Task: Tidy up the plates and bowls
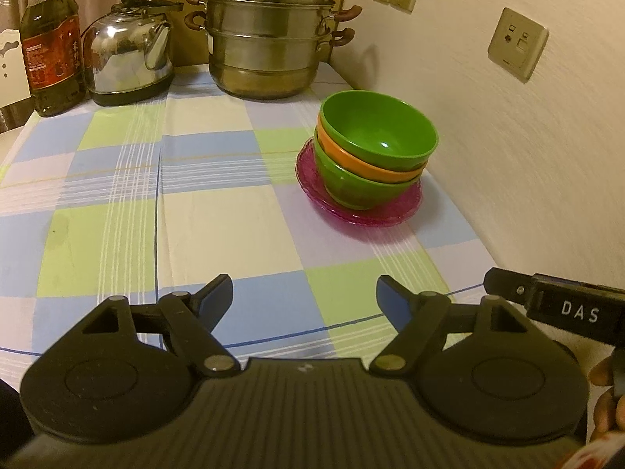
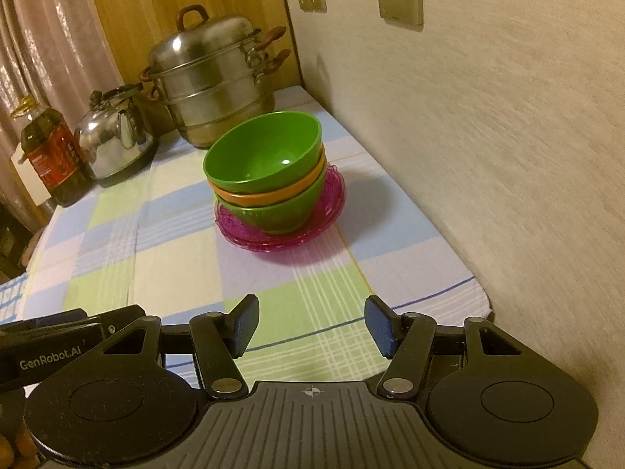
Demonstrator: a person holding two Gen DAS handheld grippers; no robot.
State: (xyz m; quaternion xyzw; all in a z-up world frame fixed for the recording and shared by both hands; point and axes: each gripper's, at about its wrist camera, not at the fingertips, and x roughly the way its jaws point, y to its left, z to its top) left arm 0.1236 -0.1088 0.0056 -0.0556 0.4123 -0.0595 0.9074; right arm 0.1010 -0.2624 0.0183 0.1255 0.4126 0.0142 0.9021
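Our left gripper and right gripper fingers are spread, holding nothing; the bowl stack on pink plates sits ahead of them.

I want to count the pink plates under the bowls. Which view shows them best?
The right wrist view: the pink plates sit near its centre, with layered rims showing either side of the bowl stack, though an exact count stays unclear. The left wrist view shows the same plates farther off, mostly a single rim.

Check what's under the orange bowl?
A green bowl nests under the orange bowl, standing on pink glass plates. Plate centres are covered; plate count unclear.
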